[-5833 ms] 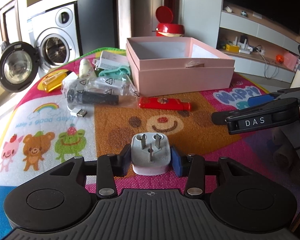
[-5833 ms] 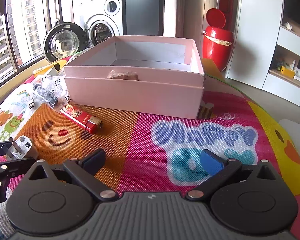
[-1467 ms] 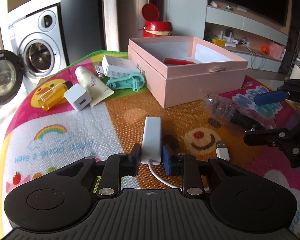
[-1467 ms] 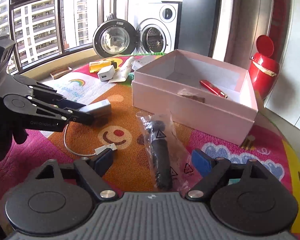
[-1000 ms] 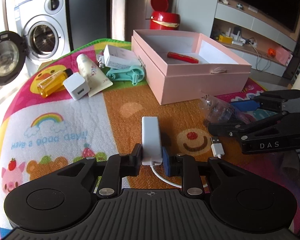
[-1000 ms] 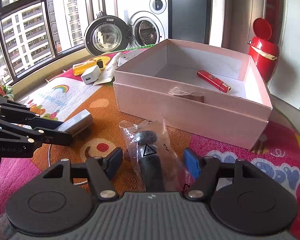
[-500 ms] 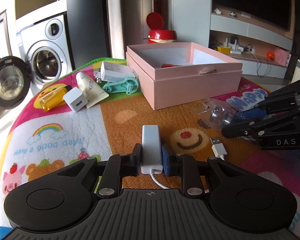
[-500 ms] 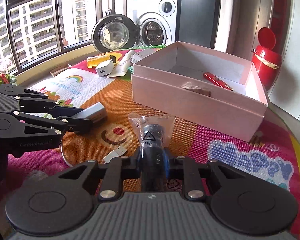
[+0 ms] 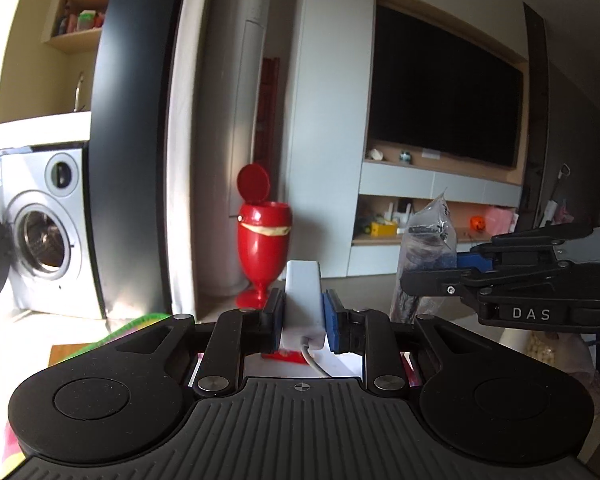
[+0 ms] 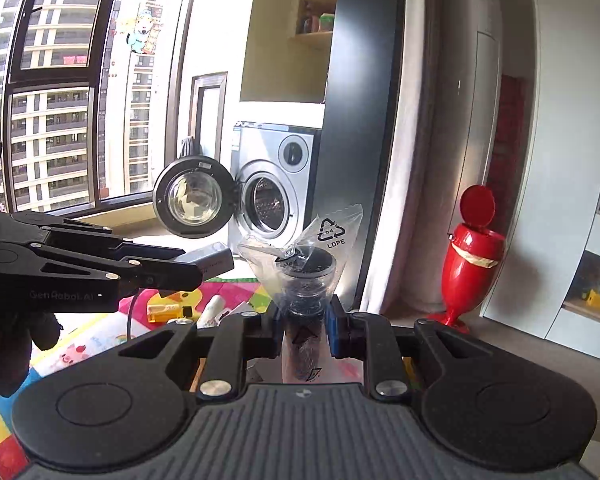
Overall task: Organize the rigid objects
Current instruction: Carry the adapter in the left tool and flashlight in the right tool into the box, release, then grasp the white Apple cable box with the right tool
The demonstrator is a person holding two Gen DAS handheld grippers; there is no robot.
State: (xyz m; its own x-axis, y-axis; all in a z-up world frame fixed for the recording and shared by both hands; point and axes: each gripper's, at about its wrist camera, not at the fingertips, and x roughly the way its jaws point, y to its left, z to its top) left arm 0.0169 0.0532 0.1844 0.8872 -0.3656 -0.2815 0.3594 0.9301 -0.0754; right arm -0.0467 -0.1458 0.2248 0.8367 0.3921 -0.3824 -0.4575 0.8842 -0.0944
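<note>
My left gripper is shut on a white adapter with a white cable hanging from its near end. It is held high and also shows in the right wrist view. My right gripper is shut on a black cylindrical item in a clear plastic bag, seen from the side in the left wrist view. Just below my left fingers I see a bit of the red lighter on the pink box's white floor. The rest of the box is hidden.
The colourful play mat lies below with a yellow bottle and a white tube on it. A red pedestal bin stands on the floor behind. A washing machine with its door open is at the back left.
Both grippers have lifted their loads off the mat and tilted up. The views now face the room instead of the mat. The box has dropped almost out of sight beneath the left gripper.
</note>
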